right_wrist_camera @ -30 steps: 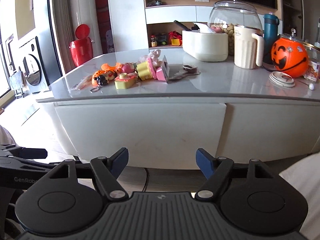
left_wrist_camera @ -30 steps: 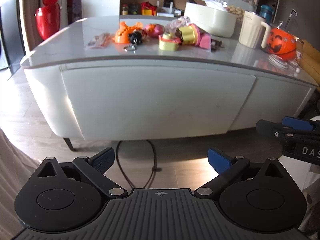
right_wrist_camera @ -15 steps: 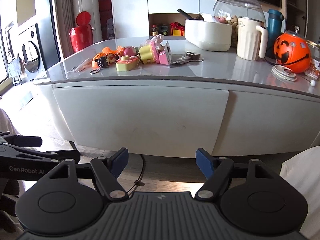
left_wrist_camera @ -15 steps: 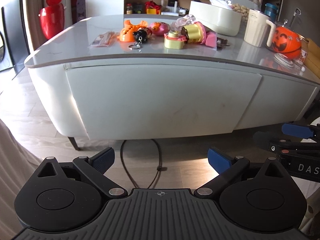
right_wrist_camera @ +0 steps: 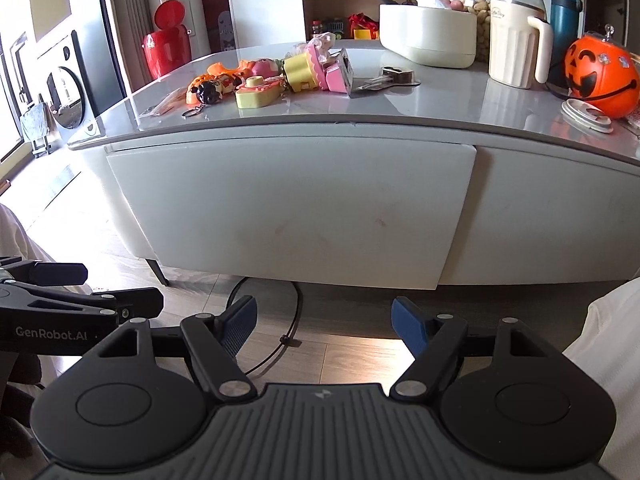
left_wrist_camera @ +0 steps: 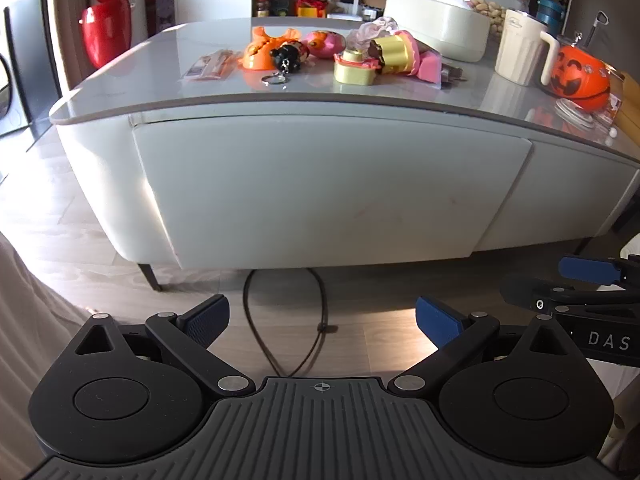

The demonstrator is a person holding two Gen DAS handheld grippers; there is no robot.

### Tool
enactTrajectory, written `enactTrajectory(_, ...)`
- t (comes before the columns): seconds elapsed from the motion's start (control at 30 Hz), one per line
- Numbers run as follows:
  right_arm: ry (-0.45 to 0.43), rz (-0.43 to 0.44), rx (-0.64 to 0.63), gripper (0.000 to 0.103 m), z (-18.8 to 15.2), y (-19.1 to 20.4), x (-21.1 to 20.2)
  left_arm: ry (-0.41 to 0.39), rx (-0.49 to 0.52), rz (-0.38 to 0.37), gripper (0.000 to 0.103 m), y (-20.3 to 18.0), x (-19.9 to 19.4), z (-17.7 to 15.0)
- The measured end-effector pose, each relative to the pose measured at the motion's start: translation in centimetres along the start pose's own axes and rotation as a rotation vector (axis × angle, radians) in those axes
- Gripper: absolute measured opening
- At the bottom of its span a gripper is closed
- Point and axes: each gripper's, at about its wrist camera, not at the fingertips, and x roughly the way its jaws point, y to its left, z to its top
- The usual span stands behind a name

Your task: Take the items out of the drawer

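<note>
A white drawer front (left_wrist_camera: 320, 192) (right_wrist_camera: 288, 208) sits closed under the grey tabletop (left_wrist_camera: 160, 88) of a low white table. Small toys lie in a cluster on top: an orange toy (left_wrist_camera: 260, 50), a black-headed keychain figure (left_wrist_camera: 288, 56) (right_wrist_camera: 210, 90), a yellow box (left_wrist_camera: 354, 68) (right_wrist_camera: 256, 94) and a pink-and-yellow toy (left_wrist_camera: 400, 56) (right_wrist_camera: 320, 68). My left gripper (left_wrist_camera: 322, 318) is open and empty, low over the floor in front of the drawer. My right gripper (right_wrist_camera: 324, 320) is open and empty too, level with it on the right (left_wrist_camera: 576, 292).
A white tub (right_wrist_camera: 428, 36), a cream jug (right_wrist_camera: 516, 42), a teal flask (right_wrist_camera: 564, 4) and an orange pumpkin bucket (right_wrist_camera: 600, 74) stand at the table's right end. A black cable (left_wrist_camera: 288, 320) loops on the wooden floor under the table. A red bin (left_wrist_camera: 106, 28) stands far left.
Both grippers have pulled back and risen a little, so the table looks lower and farther and more of the floor and cable shows. Both stay open.
</note>
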Motion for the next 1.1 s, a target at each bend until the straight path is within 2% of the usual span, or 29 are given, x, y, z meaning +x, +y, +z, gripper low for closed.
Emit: enactTrajectory(1.1,0.007,0.011,0.027,0.075,0.09,-0.24,0.25,0.014,-0.005,-0.003,0.102,0.13,0.3,0.01)
